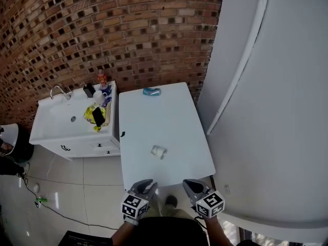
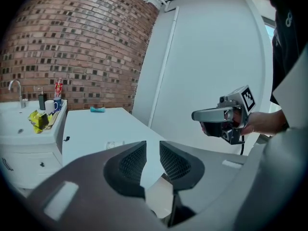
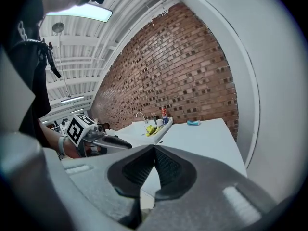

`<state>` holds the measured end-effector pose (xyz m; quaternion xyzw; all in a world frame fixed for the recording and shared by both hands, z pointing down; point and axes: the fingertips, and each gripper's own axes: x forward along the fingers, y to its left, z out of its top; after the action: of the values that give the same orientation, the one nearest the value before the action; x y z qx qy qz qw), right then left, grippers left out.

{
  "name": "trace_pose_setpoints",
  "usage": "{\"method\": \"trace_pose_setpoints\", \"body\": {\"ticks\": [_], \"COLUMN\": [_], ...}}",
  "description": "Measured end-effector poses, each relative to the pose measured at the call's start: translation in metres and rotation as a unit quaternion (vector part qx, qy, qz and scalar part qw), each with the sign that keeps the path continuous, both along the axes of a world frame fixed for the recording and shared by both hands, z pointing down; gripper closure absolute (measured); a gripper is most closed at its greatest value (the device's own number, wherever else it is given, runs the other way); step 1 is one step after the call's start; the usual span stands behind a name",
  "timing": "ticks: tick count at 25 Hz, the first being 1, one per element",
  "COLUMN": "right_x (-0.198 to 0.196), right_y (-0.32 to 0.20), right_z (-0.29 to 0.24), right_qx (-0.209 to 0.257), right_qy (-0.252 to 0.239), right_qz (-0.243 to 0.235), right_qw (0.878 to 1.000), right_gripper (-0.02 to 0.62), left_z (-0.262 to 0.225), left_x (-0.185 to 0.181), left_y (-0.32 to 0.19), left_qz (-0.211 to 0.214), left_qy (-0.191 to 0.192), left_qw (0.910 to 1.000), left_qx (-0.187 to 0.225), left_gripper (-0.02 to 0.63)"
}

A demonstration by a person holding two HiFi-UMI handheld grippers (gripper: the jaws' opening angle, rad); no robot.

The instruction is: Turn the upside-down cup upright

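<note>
Brick-backed tabletop [image 1: 164, 117] is holding the cup [image 1: 159, 151] well ahead of both empty claws, left claw [image 1: 148, 184] sitting barely spread, right claw [image 1: 188, 183] pressed together, so either is likely risking shoving it away ungrasped.

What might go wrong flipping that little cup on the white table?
The cup lies fairly near the table's front edge, so a clumsy nudge might push it off. The left gripper stands barely open and the right gripper is shut, so unless opened wider they might bump the cup, not grab it.
</note>
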<state>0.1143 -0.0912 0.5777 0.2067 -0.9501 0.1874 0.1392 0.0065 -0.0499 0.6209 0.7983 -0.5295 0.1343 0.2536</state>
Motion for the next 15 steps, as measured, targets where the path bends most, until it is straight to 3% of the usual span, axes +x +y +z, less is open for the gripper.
{"method": "trace_pose_setpoints", "body": {"ticks": [15], "right_x": [-0.011], "right_y": [-0.029], "right_z": [-0.001], "right_qx": [-0.008], "right_qy": [0.034], "right_qz": [0.047], "right_qw": [0.998], "right_gripper": [0.603], "left_z": [0.039], "left_x": [-0.044], "left_y": [-0.063], "left_qz": [-0.014], "left_qy": [0.001], "left_qw": [0.9992], "left_qx": [-0.036], "left_gripper": [0.394]}}
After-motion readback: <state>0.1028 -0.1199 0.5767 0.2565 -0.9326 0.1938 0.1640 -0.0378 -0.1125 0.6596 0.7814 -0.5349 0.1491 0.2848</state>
